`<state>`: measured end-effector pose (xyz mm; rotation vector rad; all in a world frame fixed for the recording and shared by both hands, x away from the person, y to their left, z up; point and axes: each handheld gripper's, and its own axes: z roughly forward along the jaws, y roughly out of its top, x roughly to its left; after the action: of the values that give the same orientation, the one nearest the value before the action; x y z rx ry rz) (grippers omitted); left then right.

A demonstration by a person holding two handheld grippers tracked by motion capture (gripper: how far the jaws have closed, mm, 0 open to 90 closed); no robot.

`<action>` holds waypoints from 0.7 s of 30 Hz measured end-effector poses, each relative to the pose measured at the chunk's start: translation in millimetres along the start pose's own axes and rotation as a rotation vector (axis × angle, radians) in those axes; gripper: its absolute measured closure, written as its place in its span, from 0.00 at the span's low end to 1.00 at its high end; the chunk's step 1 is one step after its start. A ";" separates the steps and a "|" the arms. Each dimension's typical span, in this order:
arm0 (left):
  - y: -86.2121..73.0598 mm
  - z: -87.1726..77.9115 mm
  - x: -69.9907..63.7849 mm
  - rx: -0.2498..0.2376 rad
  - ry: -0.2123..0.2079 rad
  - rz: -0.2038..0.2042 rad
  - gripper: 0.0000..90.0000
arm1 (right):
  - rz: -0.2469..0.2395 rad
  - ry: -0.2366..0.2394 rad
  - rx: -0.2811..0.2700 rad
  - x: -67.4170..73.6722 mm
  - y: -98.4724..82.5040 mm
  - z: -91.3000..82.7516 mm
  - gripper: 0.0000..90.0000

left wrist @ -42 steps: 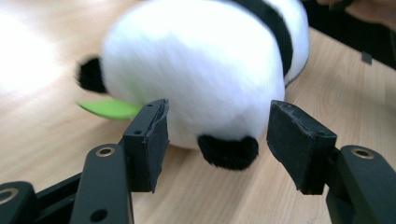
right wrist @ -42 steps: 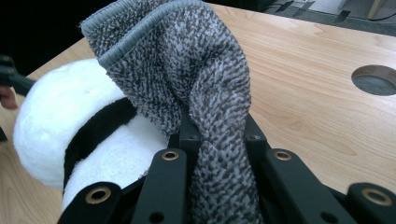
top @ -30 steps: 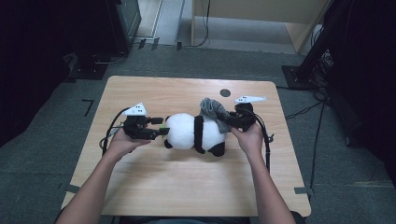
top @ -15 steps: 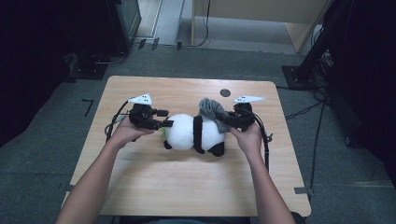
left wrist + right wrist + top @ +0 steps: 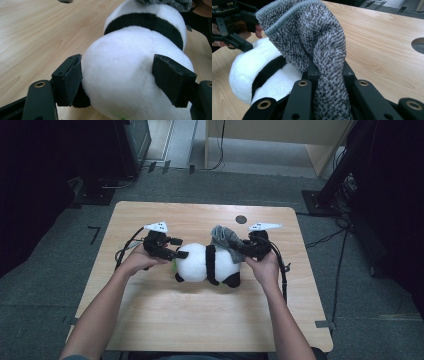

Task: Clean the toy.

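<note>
Panda plush [image 5: 207,265] lies mid-table [image 5: 200,320], long axis 9-to-3, white rounded end toward 9. Grey knit sock [image 5: 227,240] draped over its 3 o'clock end. My left gripper [image 5: 175,254] comes in level from 9; jaws have just been opening, wide now, straddling the white end, near pad touching the fur, no squeeze. My right gripper [image 5: 243,248] sits at 3, jaws clamped tight on the sock. Forearms enter from 6.

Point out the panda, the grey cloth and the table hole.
panda [image 5: 200,262], high view, white body left of the black band
cloth [image 5: 317,37], right gripper view, middle of the knit fold
hole [image 5: 241,219], high view, centre of the dark round opening
</note>
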<state>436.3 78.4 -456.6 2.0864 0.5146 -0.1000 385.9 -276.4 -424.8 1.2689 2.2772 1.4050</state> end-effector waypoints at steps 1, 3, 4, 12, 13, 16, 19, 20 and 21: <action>-0.5 1.1 -1.5 0.010 -0.004 0.009 0.26 | 0.000 0.003 -0.001 0.2 0.0 0.2 0.86; -1.1 4.3 -5.6 0.044 -0.012 0.013 0.24 | -0.001 0.010 -0.006 0.8 0.1 0.8 0.86; -1.6 5.8 -8.6 0.058 -0.022 0.019 0.24 | -0.003 0.011 -0.010 1.3 0.3 1.2 0.86; -2.9 17.4 -31.0 0.157 -0.014 0.058 0.21 | -0.029 -0.025 -0.040 10.7 2.0 9.1 0.85; -4.5 18.1 -32.8 0.156 -0.013 0.047 0.22 | -0.033 -0.029 -0.045 11.5 2.0 10.0 0.85; -13.3 19.1 -39.7 0.107 -0.002 0.049 0.35 | -0.036 -0.045 -0.061 12.8 1.7 13.1 0.85; -16.0 15.4 -45.9 0.078 0.029 0.065 0.53 | -0.028 -0.052 -0.069 13.2 2.3 13.4 0.85; -16.1 15.0 -47.0 0.077 0.040 0.066 0.58 | -0.026 -0.052 -0.079 12.7 2.6 12.4 0.85; -16.0 14.3 -48.6 0.072 0.050 0.060 0.61 | -0.013 -0.049 -0.082 12.5 2.9 11.3 0.85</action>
<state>387.6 58.3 -464.0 2.1777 0.4841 -0.0315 386.0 -259.3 -425.3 1.2467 2.1692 1.4314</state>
